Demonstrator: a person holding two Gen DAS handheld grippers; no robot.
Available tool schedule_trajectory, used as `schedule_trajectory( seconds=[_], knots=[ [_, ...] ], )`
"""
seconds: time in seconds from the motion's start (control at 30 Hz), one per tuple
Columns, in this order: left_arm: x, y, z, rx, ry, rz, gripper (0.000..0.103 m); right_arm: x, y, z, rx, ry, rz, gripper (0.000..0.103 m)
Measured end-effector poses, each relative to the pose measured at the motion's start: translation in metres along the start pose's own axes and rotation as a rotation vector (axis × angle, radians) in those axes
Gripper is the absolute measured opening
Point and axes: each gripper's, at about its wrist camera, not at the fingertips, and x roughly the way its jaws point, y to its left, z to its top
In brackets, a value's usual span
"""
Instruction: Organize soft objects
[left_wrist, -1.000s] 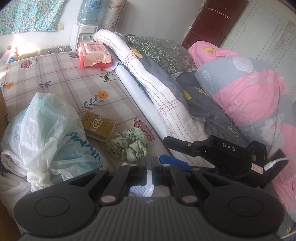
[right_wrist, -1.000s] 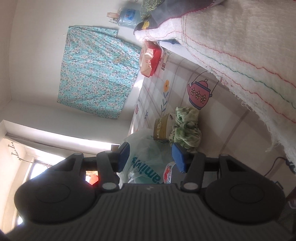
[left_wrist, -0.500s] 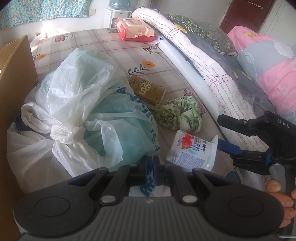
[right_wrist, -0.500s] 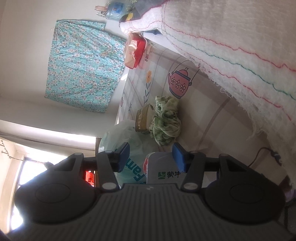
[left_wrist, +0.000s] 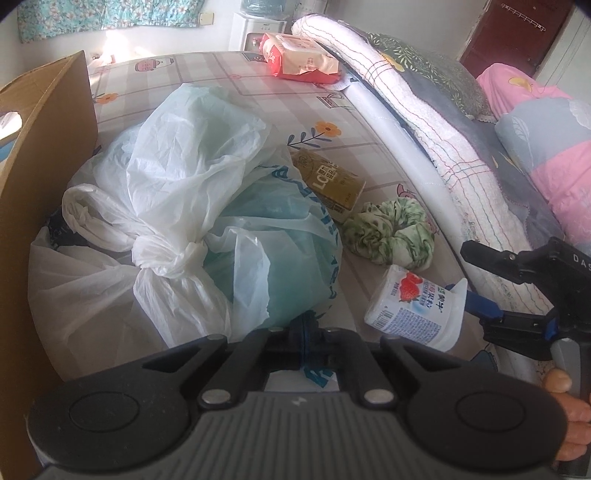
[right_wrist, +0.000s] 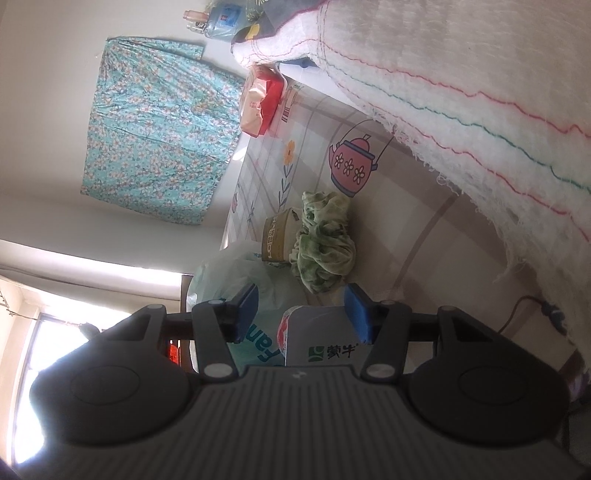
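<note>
A white plastic bag (left_wrist: 184, 206) with blue print lies on the patterned mattress (left_wrist: 236, 77). My left gripper (left_wrist: 304, 332) is shut on the bag's lower edge. A white yogurt cup (left_wrist: 415, 308) with a strawberry label lies on its side between the open fingers of my right gripper (left_wrist: 476, 280). The right wrist view shows the cup (right_wrist: 319, 339) between the blue pads (right_wrist: 358, 314) of the right gripper (right_wrist: 303, 314), with gaps at both sides. A green scrunchie (left_wrist: 389, 236) lies just beyond the cup, also seen from the right wrist (right_wrist: 323, 243).
A tan drink carton (left_wrist: 332, 184) lies by the scrunchie. A red wet-wipe pack (left_wrist: 299, 59) sits at the far end. A cardboard box (left_wrist: 40, 155) stands at left. A rolled white blanket (left_wrist: 424, 122) and pink-grey quilt (left_wrist: 546, 147) bound the right side.
The left gripper drew back with the bag's edge in it. The yogurt cup came into view between the right gripper's open fingers, and the right gripper moved closer around it.
</note>
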Motion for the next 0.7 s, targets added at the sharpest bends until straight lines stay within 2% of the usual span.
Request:
schedule_trajectory(
  seconds=[0.17,0.2,0.27,0.47,0.7],
  knots=[
    [-0.003,-0.005,-0.003,0.025,0.001,-0.003,0.005,0.000,0.000,0.000,-0.004,0.000,0.003,0.052],
    [-0.005,-0.007,-0.004,0.037,0.001,-0.008,0.009,0.000,0.001,0.000,-0.006,0.000,0.003,0.052],
    [-0.012,-0.013,-0.007,0.071,-0.006,-0.029,0.028,0.000,0.001,0.000,-0.010,0.000,0.002,0.052],
    [-0.036,-0.034,-0.016,0.167,-0.049,-0.057,0.051,-0.001,0.001,-0.001,-0.018,0.000,0.002,0.053],
    [-0.039,-0.055,-0.023,0.231,-0.052,-0.123,0.053,-0.006,0.000,-0.002,-0.032,-0.011,-0.006,0.053]
  ],
)
